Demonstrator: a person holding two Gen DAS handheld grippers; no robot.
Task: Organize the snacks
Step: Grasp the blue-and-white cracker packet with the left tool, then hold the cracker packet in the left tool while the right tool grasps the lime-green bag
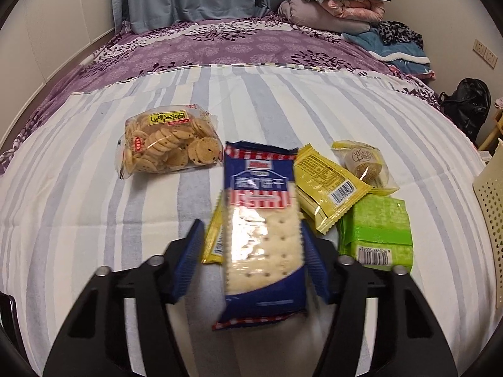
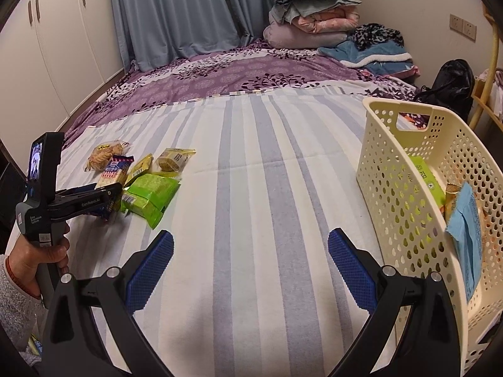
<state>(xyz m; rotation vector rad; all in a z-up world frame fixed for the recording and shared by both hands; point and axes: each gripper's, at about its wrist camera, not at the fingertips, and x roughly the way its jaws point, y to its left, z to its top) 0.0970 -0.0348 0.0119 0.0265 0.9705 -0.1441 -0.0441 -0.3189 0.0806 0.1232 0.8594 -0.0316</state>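
My left gripper (image 1: 251, 229) has its blue pads on either side of a blue soda cracker pack (image 1: 262, 220); the right pad touches the pack, the left pad stands apart from it. The pack looks blurred and tilted. The pack shows in the right wrist view (image 2: 114, 171) too. Beside it lie yellow packets (image 1: 327, 185), a round cake in clear wrap (image 1: 366, 163), a green pack (image 1: 377, 232) and a bag of small cookies (image 1: 166, 143). My right gripper (image 2: 250, 257) is open and empty above the striped sheet, left of a cream basket (image 2: 405, 220) holding several snacks.
The basket's edge shows at the right of the left wrist view (image 1: 490, 207). Folded blankets (image 2: 311, 22) lie at the far end of the bed. A black bag (image 2: 452, 84) sits past the bed's right edge. White cupboards (image 2: 63, 47) stand on the left.
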